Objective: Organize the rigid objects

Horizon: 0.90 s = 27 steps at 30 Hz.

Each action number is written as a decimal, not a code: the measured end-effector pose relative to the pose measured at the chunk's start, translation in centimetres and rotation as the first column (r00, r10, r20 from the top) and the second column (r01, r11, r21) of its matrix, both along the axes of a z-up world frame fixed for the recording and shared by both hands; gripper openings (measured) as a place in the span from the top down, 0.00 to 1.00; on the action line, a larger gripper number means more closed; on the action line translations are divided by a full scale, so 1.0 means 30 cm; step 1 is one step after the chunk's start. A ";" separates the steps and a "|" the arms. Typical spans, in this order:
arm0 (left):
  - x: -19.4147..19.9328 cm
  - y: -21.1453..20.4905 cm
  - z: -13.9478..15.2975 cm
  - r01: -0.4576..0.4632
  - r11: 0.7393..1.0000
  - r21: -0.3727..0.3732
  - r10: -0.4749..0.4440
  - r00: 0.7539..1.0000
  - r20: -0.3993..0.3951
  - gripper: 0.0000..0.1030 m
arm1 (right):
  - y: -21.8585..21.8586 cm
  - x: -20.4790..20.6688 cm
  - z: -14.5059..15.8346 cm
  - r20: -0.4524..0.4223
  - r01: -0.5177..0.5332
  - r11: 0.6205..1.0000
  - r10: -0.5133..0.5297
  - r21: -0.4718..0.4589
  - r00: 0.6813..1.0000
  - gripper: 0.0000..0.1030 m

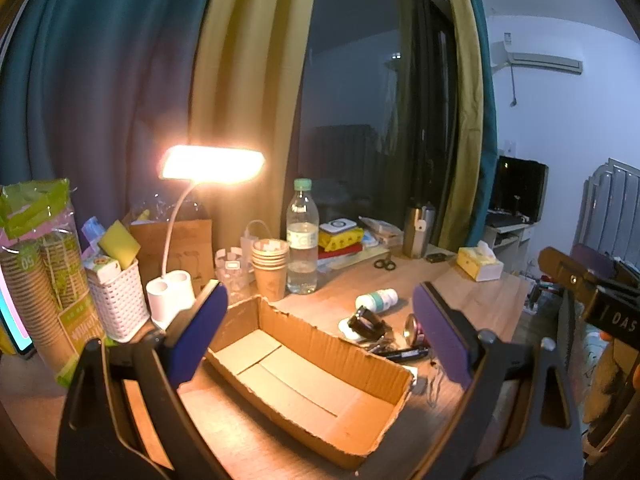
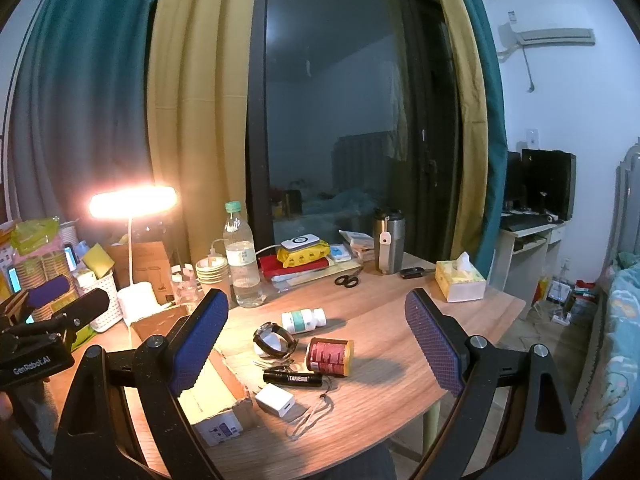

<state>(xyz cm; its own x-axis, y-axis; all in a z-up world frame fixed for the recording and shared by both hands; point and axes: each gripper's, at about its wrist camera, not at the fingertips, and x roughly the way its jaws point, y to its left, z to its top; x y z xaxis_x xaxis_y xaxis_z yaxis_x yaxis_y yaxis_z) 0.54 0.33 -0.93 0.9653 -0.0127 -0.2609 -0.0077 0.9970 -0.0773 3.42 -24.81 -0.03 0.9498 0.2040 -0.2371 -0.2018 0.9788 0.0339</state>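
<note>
Ahead of the left gripper, jaws spread wide, the cardboard box lies open-topped with nothing in it; access from above is unobstructed. To its left, the lamp base and white basket crowd the box wall. Beyond the box, paper cups and a water bottle stand upright.

Ahead of the right gripper, also wide open, a white bottle, watch, red can, flashlight and white cube cluster closely. To the gripper's right, the tabletop is bare up to the tissue box.
</note>
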 end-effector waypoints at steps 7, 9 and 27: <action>-0.005 0.001 0.004 -0.004 1.000 -0.005 0.004 1.000 0.015 0.09 | -0.003 0.000 0.000 0.000 -0.002 1.000 0.002 0.001 1.000 0.11; -0.006 0.000 0.005 -0.004 1.000 -0.005 0.004 1.000 0.015 0.09 | -0.003 0.000 0.001 0.001 -0.003 1.000 0.003 0.001 1.000 0.11; -0.009 0.005 0.015 -0.003 1.000 -0.008 0.003 1.000 0.016 0.09 | 0.002 -0.002 -0.007 -0.005 -0.009 1.000 0.009 -0.001 1.000 0.11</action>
